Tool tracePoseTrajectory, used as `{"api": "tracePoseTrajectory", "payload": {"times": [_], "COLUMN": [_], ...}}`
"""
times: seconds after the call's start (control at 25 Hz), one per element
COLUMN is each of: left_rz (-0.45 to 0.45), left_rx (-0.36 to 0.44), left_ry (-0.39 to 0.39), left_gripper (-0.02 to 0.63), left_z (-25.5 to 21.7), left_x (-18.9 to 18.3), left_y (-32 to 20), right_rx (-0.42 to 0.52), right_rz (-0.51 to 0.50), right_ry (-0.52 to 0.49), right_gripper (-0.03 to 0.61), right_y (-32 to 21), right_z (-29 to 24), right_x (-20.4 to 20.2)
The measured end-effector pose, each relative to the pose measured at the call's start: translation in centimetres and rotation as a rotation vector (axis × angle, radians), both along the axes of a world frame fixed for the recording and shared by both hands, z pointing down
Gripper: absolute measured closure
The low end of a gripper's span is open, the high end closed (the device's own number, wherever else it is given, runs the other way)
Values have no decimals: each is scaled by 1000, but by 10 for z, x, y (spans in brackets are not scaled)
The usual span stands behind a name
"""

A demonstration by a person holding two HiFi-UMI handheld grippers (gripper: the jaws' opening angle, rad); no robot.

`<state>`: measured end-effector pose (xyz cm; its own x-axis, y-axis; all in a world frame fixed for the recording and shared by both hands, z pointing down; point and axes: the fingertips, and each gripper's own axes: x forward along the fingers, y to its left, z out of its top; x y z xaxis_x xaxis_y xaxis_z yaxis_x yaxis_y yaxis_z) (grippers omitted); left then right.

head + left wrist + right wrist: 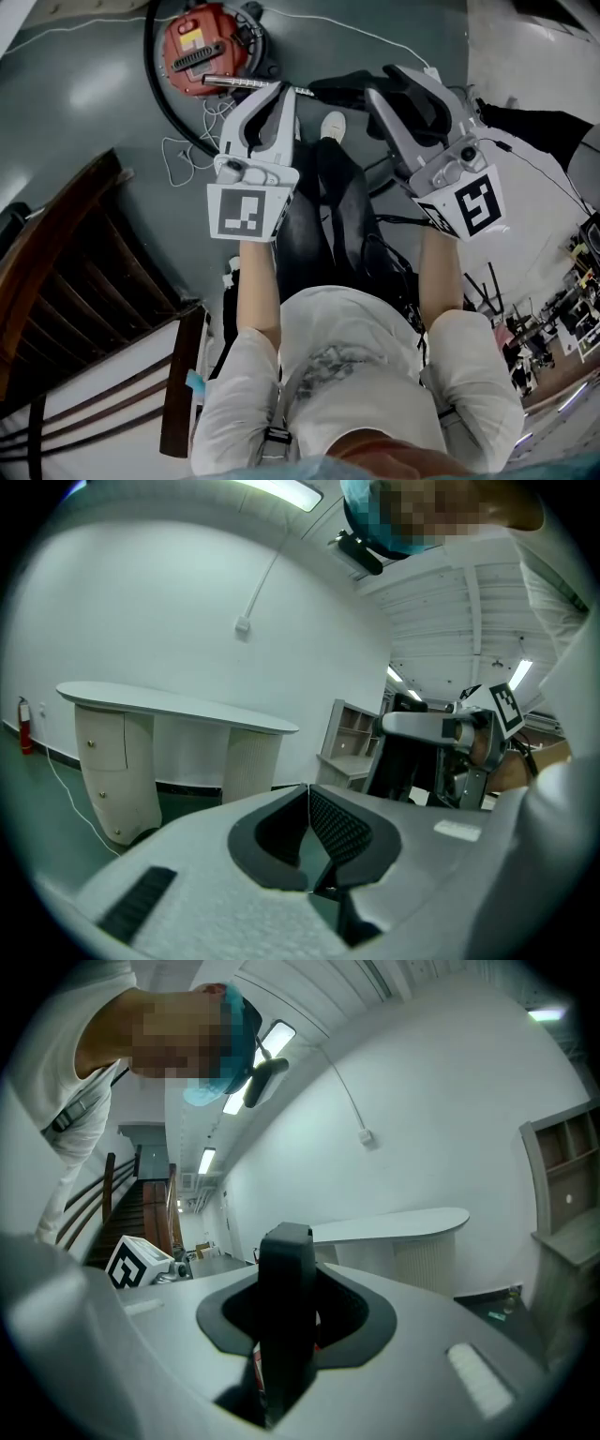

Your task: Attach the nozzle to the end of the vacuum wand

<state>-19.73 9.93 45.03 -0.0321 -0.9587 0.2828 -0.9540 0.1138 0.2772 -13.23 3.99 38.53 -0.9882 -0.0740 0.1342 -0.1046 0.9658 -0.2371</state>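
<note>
In the head view a red canister vacuum [200, 44] sits on the grey floor. Its metal wand [246, 82] reaches right toward my grippers. My left gripper [284, 91] hovers with its tips by the wand's end. In the left gripper view this gripper [309, 803] is shut, with nothing between its pads. My right gripper [380, 89] is shut on the black nozzle [342, 89]. In the right gripper view the nozzle [286, 1307] stands upright between the jaws of that gripper [286, 1274]. The wand shows in neither gripper view.
A black hose [161, 94] and a white cord [187, 150] loop on the floor near the vacuum. A wooden staircase [75, 272] fills the left. Cluttered gear [562, 319] lies at the right. A white desk [169, 714] and shelf [352, 738] stand by the wall.
</note>
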Motion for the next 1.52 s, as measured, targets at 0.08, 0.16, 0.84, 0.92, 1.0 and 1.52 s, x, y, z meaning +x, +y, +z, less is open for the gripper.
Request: {"api": "tracePoseTrajectory", "payload": {"times": [0.08, 0.16, 0.84, 0.92, 1.0, 1.52], "left_rz": [-4, -6, 5, -3, -6, -125], "left_rx": [-8, -12, -114, -129, -145, -247], "left_ry": [11, 17, 29, 33, 35, 51], "left_gripper": [598, 594, 510, 501, 488, 410], "left_z": [11, 20, 114, 126, 137, 212], "left_x": [0, 0, -7, -6, -5, -4], "left_y": [0, 0, 13, 14, 16, 38], "right_rx": [-5, -10, -55, -62, -67, -96], "right_rz": [5, 10, 51, 57, 62, 88], "right_ry": [5, 8, 32, 36, 39, 55], "right_gripper": [463, 463, 463, 463, 463, 463], "right_y": [1, 1, 8, 7, 6, 3], "right_z": [9, 17, 79, 85, 91, 126], "right_x": [1, 2, -5, -3, -1, 3]}}
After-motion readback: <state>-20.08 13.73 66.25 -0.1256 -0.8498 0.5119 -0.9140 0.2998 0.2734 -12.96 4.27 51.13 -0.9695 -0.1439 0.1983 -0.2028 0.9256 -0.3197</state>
